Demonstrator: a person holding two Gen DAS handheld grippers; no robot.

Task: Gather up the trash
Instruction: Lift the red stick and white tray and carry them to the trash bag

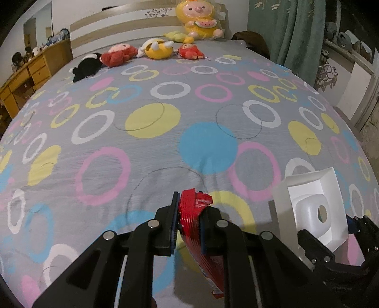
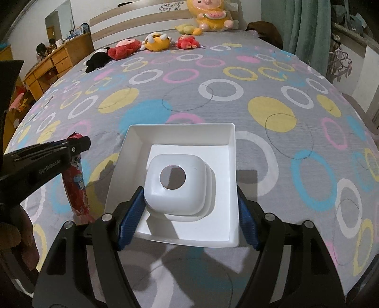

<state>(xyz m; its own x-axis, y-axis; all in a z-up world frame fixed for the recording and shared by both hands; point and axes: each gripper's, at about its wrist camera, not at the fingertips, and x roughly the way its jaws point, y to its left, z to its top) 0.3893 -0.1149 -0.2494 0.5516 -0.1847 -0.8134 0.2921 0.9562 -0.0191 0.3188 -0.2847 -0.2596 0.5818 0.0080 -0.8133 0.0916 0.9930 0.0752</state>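
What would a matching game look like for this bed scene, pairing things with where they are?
Things:
1. red wrapper
2. white tray
3. yellow doll
4. black plush

Places:
A. against the headboard
B. between the right claw's pads
C. leftmost in the toy row
D. pinched in the left claw

Pairs: 1-D, 2-B, 3-A, 4-C

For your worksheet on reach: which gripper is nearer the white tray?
Right. The right gripper grips the white tray between its fingers; the left gripper, beside the tray, holds a red wrapper.
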